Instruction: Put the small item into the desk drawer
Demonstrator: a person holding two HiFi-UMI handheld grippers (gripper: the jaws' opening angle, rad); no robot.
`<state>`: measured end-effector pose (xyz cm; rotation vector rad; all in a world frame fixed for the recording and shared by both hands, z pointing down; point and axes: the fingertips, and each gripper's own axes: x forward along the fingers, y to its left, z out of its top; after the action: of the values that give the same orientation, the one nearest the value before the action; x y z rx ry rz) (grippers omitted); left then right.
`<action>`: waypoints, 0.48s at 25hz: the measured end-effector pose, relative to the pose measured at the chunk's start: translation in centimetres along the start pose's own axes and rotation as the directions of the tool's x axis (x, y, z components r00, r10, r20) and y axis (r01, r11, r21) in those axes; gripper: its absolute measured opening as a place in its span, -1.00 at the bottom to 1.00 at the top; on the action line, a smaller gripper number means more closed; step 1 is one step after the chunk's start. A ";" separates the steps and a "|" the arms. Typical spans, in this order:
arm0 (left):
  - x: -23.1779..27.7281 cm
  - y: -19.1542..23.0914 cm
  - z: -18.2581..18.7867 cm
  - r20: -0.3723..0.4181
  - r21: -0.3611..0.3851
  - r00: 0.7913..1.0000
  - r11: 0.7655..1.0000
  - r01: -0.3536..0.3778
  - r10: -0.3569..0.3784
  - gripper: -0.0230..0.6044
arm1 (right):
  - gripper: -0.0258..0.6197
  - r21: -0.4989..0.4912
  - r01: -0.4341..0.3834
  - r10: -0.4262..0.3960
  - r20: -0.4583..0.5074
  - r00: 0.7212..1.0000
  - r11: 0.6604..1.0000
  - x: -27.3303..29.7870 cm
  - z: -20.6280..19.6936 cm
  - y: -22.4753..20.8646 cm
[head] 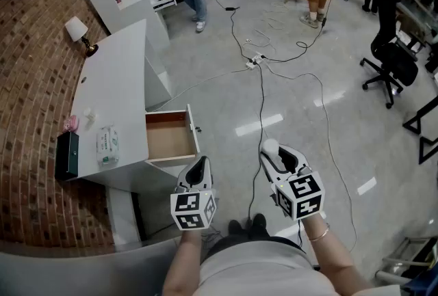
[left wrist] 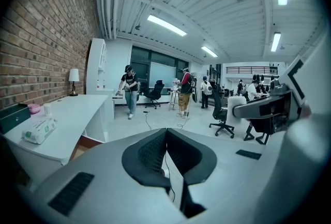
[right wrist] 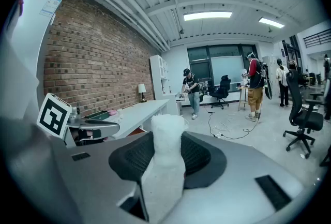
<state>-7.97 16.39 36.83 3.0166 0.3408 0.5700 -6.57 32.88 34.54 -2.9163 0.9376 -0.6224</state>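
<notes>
Between the right gripper's [head: 272, 155] dark jaws sits the small white rough-surfaced item [right wrist: 165, 161], clamped above the grey floor [head: 308, 83], off the white desk's [head: 116, 76] front edge. Beside it, the left gripper [head: 200, 165] is closed on nothing, near the pulled-out brown wooden drawer [head: 170, 139].

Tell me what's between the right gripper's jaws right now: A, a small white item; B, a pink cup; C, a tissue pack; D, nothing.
A: in the right gripper view, the right gripper has its pads pressed on a small white item that sticks up past the jaw tips.
</notes>
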 end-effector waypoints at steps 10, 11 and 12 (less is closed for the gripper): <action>-0.1 -0.8 0.6 0.010 0.015 1.000 1.000 -0.017 0.017 -0.86 | -0.40 0.043 -0.024 0.024 0.015 1.000 0.999 -0.8 -0.4 -1.0; 0.0 -1.0 0.7 0.012 0.018 1.000 1.000 -0.019 0.019 -0.86 | -0.40 0.047 -0.025 0.025 0.018 1.000 0.999 -0.9 -0.4 -1.3; 0.0 -1.2 0.7 0.013 0.019 1.000 1.000 -0.021 0.020 -0.86 | -0.40 0.052 -0.026 0.025 0.019 1.000 0.998 -1.1 -0.5 -1.5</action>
<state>-7.92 17.55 36.10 3.0443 0.3170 0.5517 -6.74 34.77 34.81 -2.8547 0.9405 -0.6081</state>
